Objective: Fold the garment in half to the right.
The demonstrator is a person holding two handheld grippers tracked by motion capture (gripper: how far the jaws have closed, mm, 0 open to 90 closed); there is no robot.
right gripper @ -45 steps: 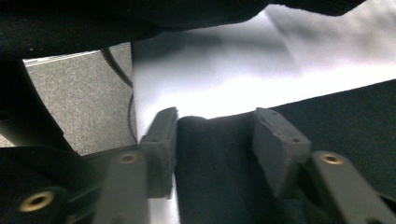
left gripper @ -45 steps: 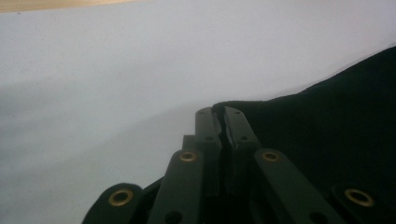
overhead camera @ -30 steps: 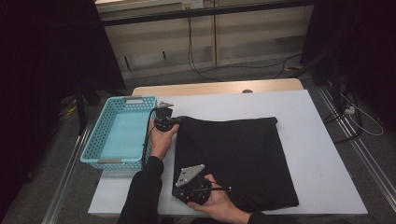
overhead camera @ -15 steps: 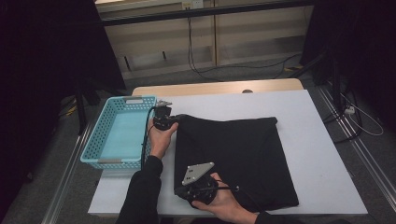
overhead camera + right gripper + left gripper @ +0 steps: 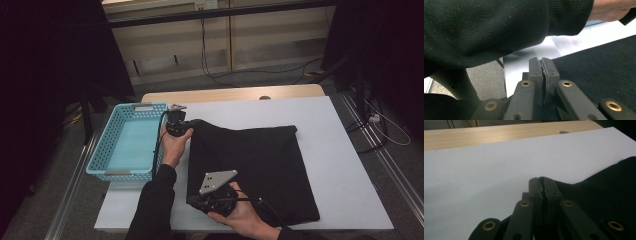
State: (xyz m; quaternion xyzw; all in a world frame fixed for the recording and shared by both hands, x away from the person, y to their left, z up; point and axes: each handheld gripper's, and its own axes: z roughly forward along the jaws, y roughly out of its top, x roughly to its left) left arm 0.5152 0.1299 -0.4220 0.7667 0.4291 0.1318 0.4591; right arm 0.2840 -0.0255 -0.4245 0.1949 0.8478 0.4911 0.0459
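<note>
High view shows the blue basket (image 5: 127, 145) at the worktop's (image 5: 350, 165) left edge, with my left gripper (image 5: 176, 126) beside it, fingers pinched on the far-left corner of the black cloth (image 5: 260, 165). My right gripper (image 5: 212, 200) clamps the cloth's near-left corner.

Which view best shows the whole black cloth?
The high view: the black cloth lies spread across the white table. The left gripper view shows one pinched corner, the right gripper view one edge.
</note>
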